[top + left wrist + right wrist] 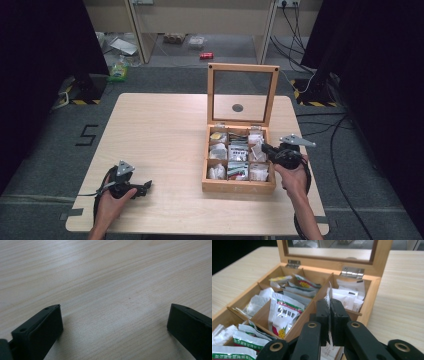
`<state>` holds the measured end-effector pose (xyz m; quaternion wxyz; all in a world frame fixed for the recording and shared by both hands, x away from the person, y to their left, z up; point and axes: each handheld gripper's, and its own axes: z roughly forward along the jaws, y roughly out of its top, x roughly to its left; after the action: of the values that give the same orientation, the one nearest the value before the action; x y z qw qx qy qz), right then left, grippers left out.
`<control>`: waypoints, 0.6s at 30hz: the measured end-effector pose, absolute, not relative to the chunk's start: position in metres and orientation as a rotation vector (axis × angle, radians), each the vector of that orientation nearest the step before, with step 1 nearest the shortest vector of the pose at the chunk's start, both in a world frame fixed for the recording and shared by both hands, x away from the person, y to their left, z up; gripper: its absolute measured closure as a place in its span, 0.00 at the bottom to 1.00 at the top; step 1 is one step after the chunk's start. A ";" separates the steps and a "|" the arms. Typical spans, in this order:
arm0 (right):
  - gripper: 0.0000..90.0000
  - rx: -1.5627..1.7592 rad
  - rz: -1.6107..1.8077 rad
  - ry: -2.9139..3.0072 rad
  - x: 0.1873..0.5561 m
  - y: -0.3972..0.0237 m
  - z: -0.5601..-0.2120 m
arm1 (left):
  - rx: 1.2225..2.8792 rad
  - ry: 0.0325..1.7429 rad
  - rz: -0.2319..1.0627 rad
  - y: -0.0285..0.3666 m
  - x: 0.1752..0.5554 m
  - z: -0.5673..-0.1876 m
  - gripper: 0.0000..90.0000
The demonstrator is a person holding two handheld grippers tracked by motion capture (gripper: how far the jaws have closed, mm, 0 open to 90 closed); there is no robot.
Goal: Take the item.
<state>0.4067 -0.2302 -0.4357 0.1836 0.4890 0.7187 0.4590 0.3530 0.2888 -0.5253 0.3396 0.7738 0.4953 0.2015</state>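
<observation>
A wooden tea box (239,186) stands at the table's right with its glass lid (243,95) upright. Its compartments hold white and green-printed sachets (283,313). My right gripper (330,301) hangs over the box's right-hand column (263,148), shut on the top edge of a white sachet (328,293) that sticks up between its pads. My left gripper (147,186) rests near the table's front left corner. It stands open (115,307), with bare wood between its fingers.
The light wooden table (165,130) stretches wide between the left gripper and the box. Beyond its far edge the floor holds shelving legs, cables and small clutter (120,70). The box's open lid blocks the space behind the compartments.
</observation>
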 end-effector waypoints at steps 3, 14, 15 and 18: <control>0.96 1.378 1.316 2.001 0.405 -0.236 -0.431 | 2.014 1.290 0.524 0.289 0.353 -0.525 0.00; 0.96 1.381 1.370 1.934 0.398 -0.257 -0.419 | 2.015 1.289 0.525 0.289 0.353 -0.525 0.00; 0.96 1.383 1.371 1.928 0.397 -0.259 -0.418 | 2.015 1.289 0.525 0.289 0.353 -0.525 0.00; 0.96 1.389 1.373 1.911 0.395 -0.267 -0.417 | 2.015 1.289 0.525 0.289 0.353 -0.525 0.00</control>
<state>0.3947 -0.2668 -0.4168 0.2032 0.4978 0.6847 0.4921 0.3530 0.2888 -0.5253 0.3395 0.7739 0.4952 0.2015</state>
